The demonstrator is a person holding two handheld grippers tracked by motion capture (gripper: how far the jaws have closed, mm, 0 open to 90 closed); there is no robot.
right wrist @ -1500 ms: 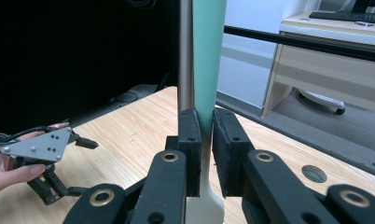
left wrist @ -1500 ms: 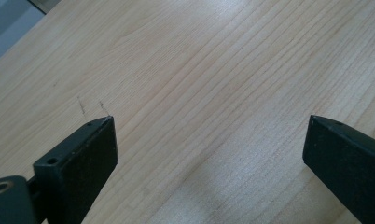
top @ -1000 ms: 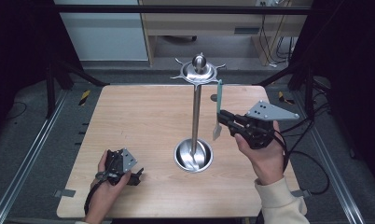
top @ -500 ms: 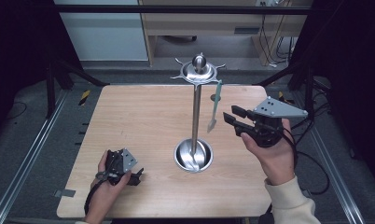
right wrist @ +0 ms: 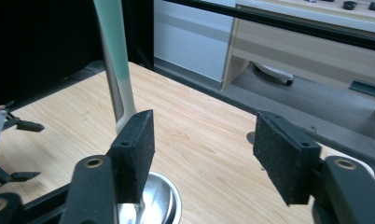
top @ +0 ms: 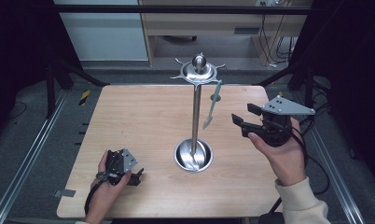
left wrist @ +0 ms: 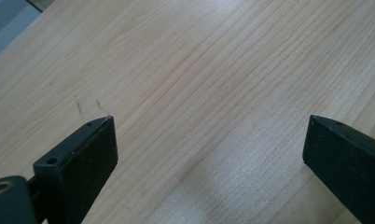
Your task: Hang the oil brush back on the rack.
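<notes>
Green-handled utensil (top: pixel 212 104) hanging from the stand (top: pixel 195 116), right gripper (top: pixel 244 120) empty just beside it.

Hung by its handle from 1 arm of the stand's top ring, blade down, above the middle of the table (top: pixel 143 121) toward the far edge; seen close behind 1 jaw in the right gripper view (right wrist: pixel 114 60), not touching. Right gripper raised near the right edge, jaws wide apart, nothing between. Left gripper (top: pixel 129 173) resting near the front-left corner, jaws (left wrist: pixel 206 144) spread over bare wood.
</notes>
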